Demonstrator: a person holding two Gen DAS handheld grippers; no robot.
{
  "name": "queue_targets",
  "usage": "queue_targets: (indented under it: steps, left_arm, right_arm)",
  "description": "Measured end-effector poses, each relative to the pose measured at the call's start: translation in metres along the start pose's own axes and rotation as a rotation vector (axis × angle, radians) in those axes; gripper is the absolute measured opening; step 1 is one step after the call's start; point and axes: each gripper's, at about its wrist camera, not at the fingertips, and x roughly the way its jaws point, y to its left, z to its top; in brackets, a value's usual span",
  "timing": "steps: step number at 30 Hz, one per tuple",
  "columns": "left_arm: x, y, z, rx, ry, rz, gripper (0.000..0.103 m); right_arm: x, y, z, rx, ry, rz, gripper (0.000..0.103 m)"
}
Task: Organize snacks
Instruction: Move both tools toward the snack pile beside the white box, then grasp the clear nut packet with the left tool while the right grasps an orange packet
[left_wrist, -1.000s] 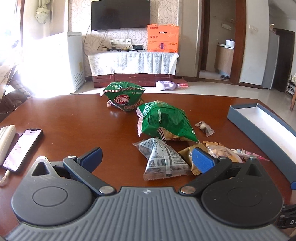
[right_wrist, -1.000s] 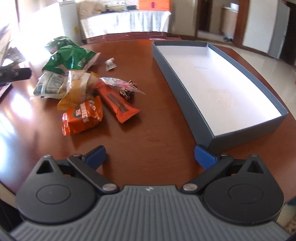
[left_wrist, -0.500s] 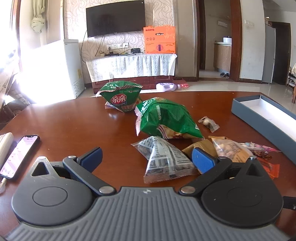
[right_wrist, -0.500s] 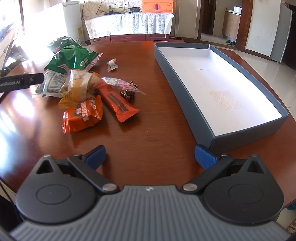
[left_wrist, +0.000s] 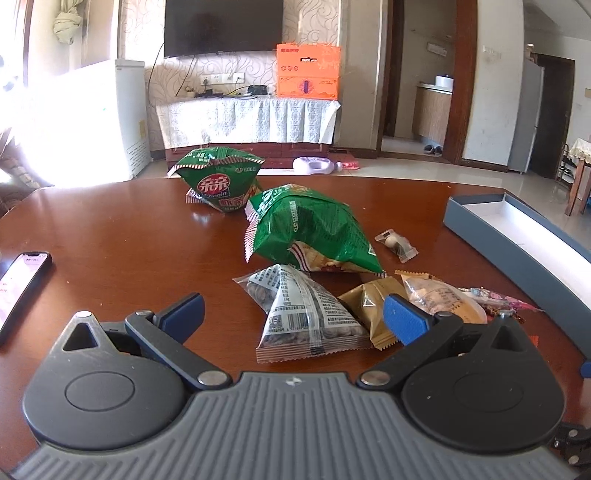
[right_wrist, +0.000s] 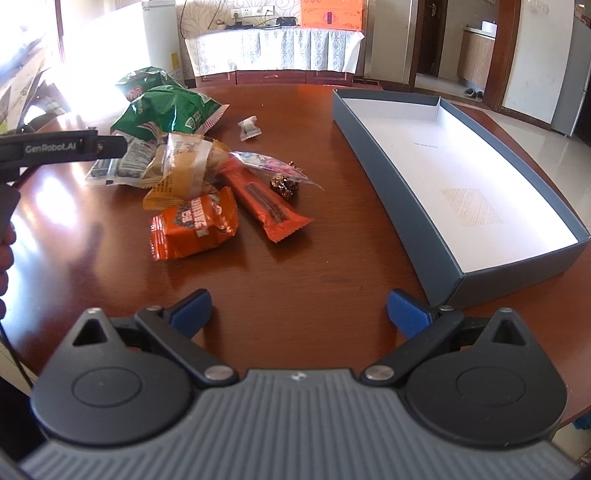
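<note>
Both grippers' jaws wide, empty; clear crinkly plastic seed packet (left_wrist: 306, 310), left of grey cardboard tray (right_wrist: 436, 206), looks light, slippery: pinch its sealed edge.

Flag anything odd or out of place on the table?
Nothing damaged or spilled. The snacks lie in a loose overlapping heap: the orange packet and orange bar sit under the tan packet, all outside the empty grey box. A phone lies at the table's left edge, apart from the snacks.
</note>
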Motion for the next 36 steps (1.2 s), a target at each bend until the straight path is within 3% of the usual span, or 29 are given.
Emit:
queue_targets:
  steps: [6,11,13,16,25,36]
  left_arm:
    - [0.006,-0.002,0.002,-0.005,0.005,0.009,0.103]
    - [0.011,0.001,0.002,-0.001,0.016,0.017,0.103]
    - [0.013,0.003,0.001,0.0,0.025,0.019,0.103]
    - [0.014,0.006,0.0,-0.017,0.033,0.003,0.103]
    - [0.021,-0.004,-0.001,0.024,0.041,-0.03,0.103]
    - [0.035,-0.009,0.004,0.029,0.039,-0.029,0.103]
  right_arm:
    - [0.0,0.003,0.006,-0.019,0.036,0.009,0.103]
    - [-0.017,0.026,0.005,-0.126,-0.065,0.036,0.103]
    - [-0.02,0.034,0.005,-0.147,-0.079,0.067,0.094]
    - [-0.022,0.042,0.005,-0.173,-0.096,0.085,0.092]
    - [-0.024,0.039,0.008,-0.133,-0.095,0.11,0.091]
    - [-0.014,0.043,0.019,-0.171,-0.136,0.112,0.091]
